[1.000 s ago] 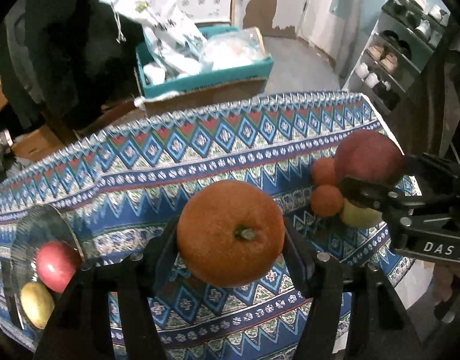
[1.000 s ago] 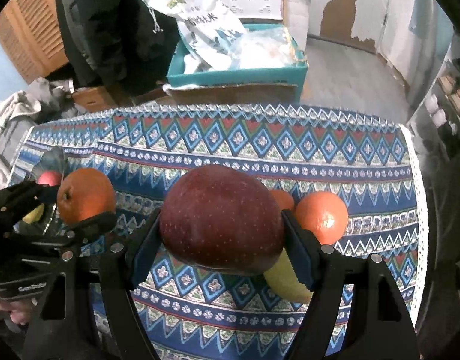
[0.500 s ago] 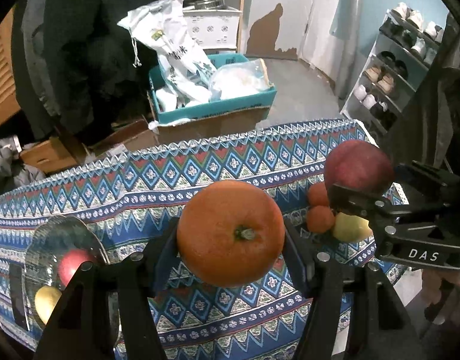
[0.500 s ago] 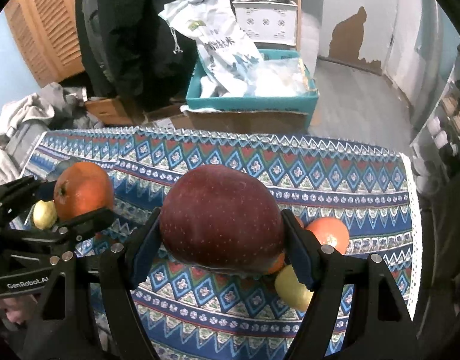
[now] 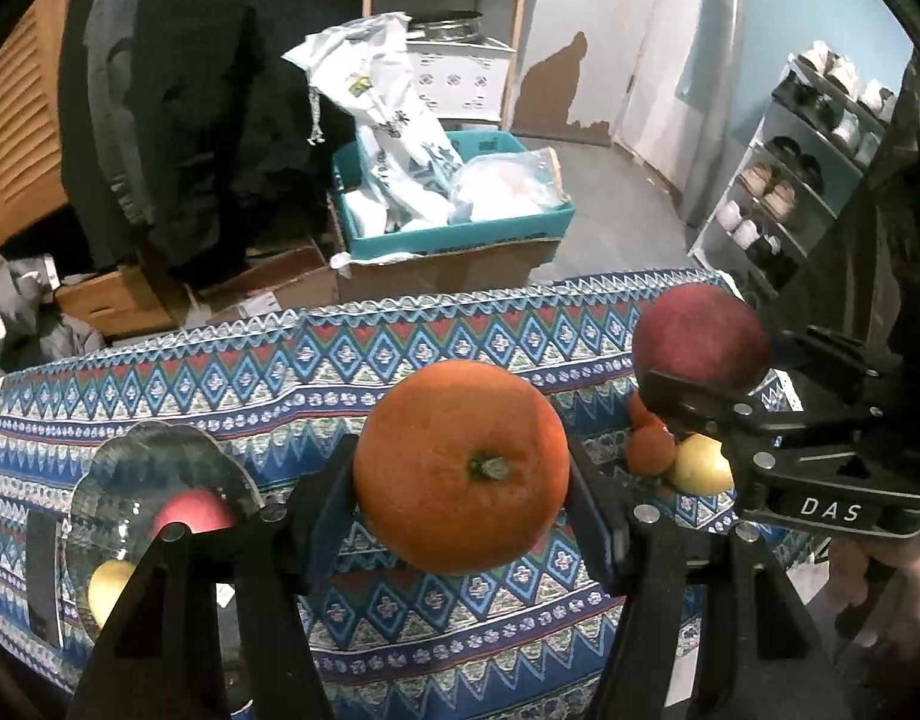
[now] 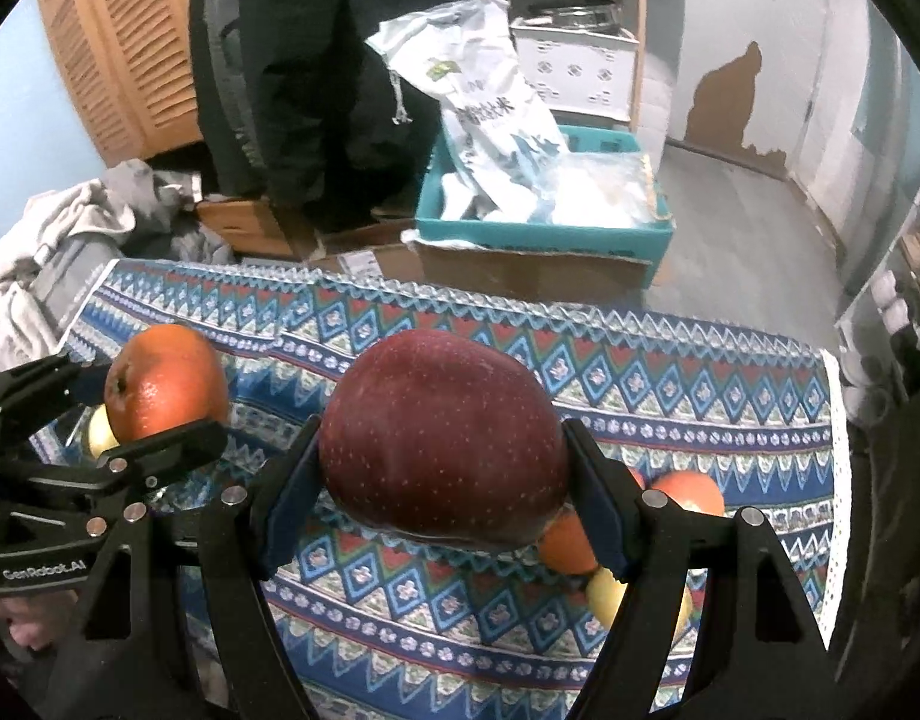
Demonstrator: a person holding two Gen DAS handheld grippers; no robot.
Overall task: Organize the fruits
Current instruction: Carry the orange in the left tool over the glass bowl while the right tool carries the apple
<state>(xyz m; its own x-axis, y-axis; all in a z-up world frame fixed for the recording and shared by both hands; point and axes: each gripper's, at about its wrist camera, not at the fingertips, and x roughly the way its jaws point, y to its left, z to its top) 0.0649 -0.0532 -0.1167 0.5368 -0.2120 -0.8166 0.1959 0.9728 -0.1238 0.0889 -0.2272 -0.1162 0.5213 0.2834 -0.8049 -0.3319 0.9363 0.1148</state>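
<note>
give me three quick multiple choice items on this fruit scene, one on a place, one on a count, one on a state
1. Where is the glass bowl?
A. on the floor
B. on the patterned cloth, at the left in the left wrist view
C. in the teal box

2. How many fruits lie in the bowl?
A. two
B. five
C. none

3. What state is the right hand-held gripper in?
A. wide open, nothing in it
B. shut on the dark red apple
C. shut on a banana

Key: 1 B, it stands on the cloth. 2 A, a red fruit and a yellow fruit. 3 B, both pads press the apple.
</note>
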